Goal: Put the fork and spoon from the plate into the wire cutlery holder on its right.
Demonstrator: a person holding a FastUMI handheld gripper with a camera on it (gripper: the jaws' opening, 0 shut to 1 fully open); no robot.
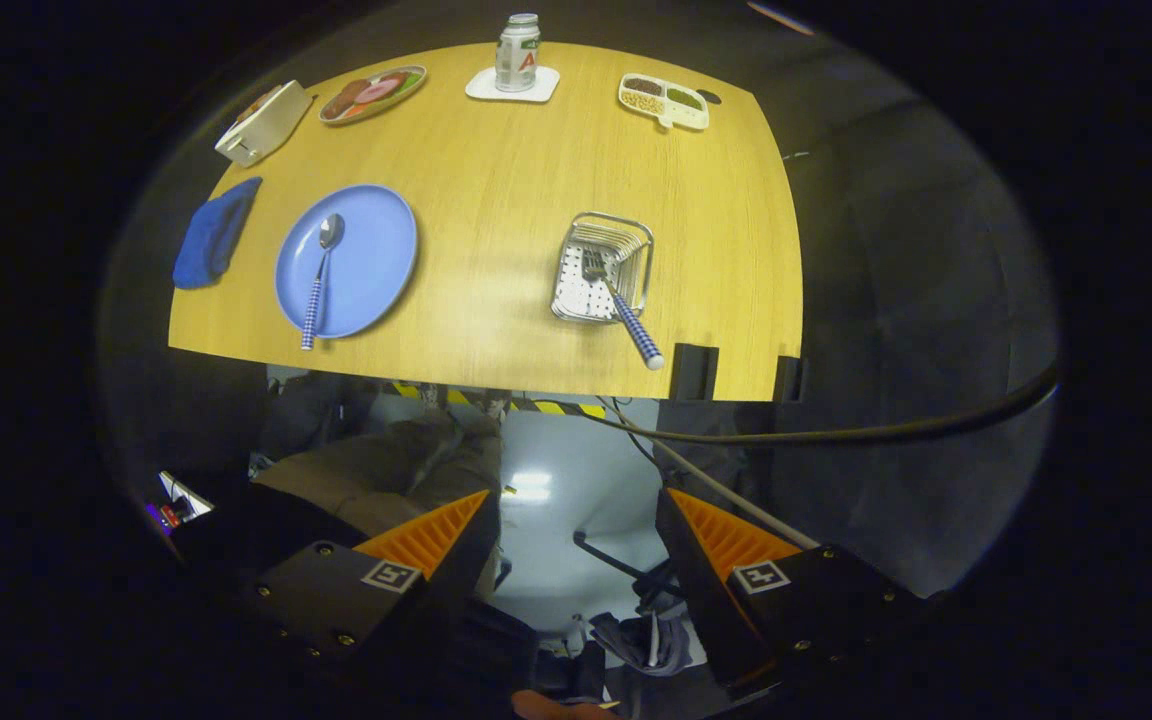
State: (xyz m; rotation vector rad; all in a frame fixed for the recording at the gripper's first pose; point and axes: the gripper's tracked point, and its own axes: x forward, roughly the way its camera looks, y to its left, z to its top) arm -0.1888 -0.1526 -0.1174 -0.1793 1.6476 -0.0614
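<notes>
Spoon [320,272] is the one left to deal with: it's lying on the blue plate [376,250], bowl end pointing away toward the far side of the counter [496,190], checkered handle running back toward the near edge and poking just over the plate rim. The fork [620,300] already sits in the wire cutlery holder [603,268] off to the plate's right, tines down in the basket, handle leaning out over the near side.

The gripper [576,545] hangs well back from the counter, off its near edge, with the fingers [431,535] spread wide apart and nothing between them. From there the spoon lies far ahead and off to the left, its long axis roughly in line with the way the fingers point, so I'd guess the next reach has to swing left and come down across the handle.

Below the counter edge it's murky: cables, some cloth, what looks like a person's leg. Hard to say more. A folded blue cloth [214,235] sits just left of the plate.
</notes>
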